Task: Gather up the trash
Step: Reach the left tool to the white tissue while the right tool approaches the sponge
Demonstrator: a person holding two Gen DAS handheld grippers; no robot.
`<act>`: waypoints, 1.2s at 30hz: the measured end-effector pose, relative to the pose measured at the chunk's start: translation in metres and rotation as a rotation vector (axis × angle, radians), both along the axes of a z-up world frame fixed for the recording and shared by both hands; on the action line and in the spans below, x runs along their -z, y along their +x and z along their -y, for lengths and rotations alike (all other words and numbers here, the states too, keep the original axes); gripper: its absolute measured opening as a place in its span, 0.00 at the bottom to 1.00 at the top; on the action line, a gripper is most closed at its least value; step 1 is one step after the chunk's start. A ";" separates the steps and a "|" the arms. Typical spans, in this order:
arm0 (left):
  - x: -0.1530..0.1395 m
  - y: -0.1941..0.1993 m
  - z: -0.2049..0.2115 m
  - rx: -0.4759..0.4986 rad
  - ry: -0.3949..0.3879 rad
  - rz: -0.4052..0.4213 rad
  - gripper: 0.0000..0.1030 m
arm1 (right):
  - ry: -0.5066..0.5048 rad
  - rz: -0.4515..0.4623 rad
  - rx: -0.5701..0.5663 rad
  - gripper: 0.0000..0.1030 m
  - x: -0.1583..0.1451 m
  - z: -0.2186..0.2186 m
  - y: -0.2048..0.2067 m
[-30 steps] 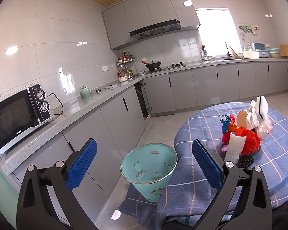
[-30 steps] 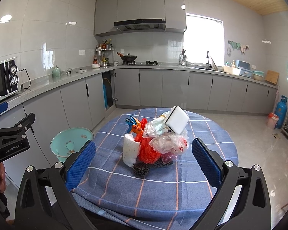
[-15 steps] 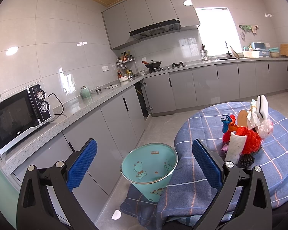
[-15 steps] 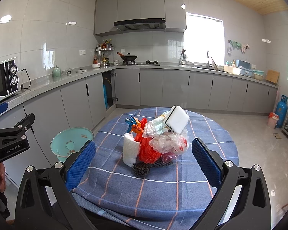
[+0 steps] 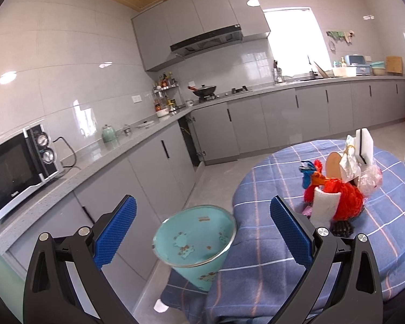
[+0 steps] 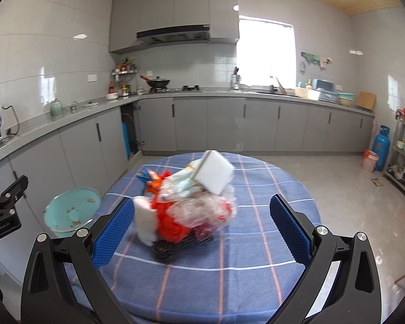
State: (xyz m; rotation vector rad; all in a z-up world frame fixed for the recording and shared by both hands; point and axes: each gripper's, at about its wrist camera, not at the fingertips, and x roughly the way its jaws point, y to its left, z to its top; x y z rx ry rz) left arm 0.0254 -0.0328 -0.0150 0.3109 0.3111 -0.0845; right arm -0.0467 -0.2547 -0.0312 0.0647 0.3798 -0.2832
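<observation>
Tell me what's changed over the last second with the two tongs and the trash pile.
The right tongs moved forward toward the trash pile, still open and empty. The left tongs shifted slightly, still open, facing the teal bin. Pile and bin stayed put.

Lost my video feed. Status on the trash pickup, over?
Both tongs open, empty. Trash pile on the table, untouched, between the right tongs. Teal bin ahead of the left tongs. Path clear.
</observation>
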 end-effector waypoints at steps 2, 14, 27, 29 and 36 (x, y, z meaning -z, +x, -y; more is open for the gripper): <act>0.003 0.005 0.013 0.019 -0.001 0.007 0.95 | -0.004 -0.001 0.021 0.96 0.004 0.008 0.005; 0.039 0.050 0.094 0.114 -0.013 -0.029 0.95 | 0.032 -0.011 0.072 0.96 0.030 0.044 0.038; 0.089 0.076 0.137 0.187 0.025 -0.134 0.95 | 0.067 -0.037 0.102 0.96 0.054 0.066 0.056; 0.094 0.078 0.140 0.207 0.028 -0.151 0.95 | 0.069 -0.037 0.099 0.96 0.055 0.066 0.058; 0.106 0.087 0.143 0.269 0.006 -0.207 0.72 | 0.061 -0.056 0.087 0.96 0.062 0.061 0.065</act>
